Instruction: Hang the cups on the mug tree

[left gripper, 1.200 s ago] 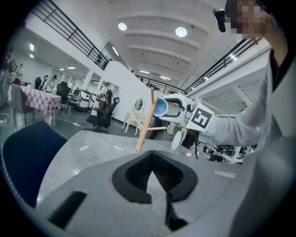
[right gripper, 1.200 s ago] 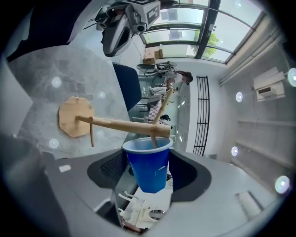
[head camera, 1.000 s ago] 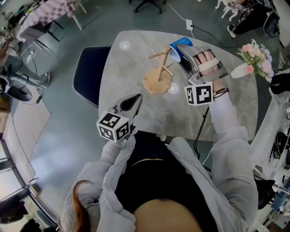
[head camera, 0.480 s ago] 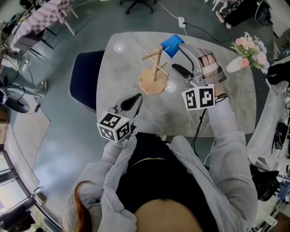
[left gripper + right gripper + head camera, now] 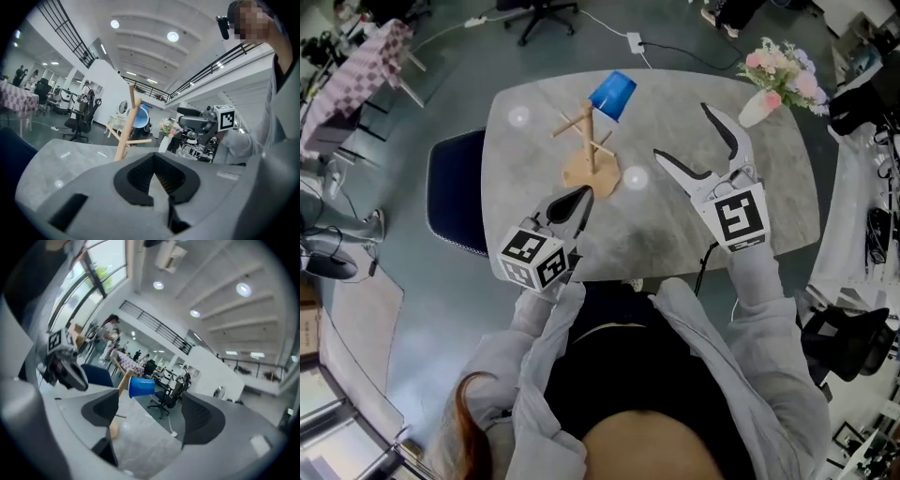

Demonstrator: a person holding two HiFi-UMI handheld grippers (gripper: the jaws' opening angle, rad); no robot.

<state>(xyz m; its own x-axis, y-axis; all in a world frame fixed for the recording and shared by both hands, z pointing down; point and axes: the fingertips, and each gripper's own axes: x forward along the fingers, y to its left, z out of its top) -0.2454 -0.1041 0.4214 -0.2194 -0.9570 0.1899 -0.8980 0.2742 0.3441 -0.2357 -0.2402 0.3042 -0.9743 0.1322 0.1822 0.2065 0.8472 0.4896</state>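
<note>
A blue cup [image 5: 612, 96] hangs mouth-outward on an upper peg of the wooden mug tree [image 5: 592, 155], which stands on the far left part of the grey table [image 5: 769, 187]. My right gripper [image 5: 682, 131] is to the right of the tree, apart from the cup; its jaws have just been opening and stand open with nothing between them. Its own view shows the cup [image 5: 141, 386] and the tree [image 5: 123, 380] ahead between the open jaws. My left gripper [image 5: 577, 199] hovers near the tree's base, shut and empty. The left gripper view shows the tree [image 5: 127, 129] and the cup [image 5: 139, 115] beyond it.
A white vase of pink flowers [image 5: 773, 80] stands at the table's far right corner. A dark blue chair [image 5: 455, 192] sits against the table's left side. A black cable [image 5: 708, 267] hangs over the near edge.
My right gripper let go of the blue cup, rolled over and drew back to the right with jaws wide. The cup stays on the peg. The left gripper shifted slightly.
</note>
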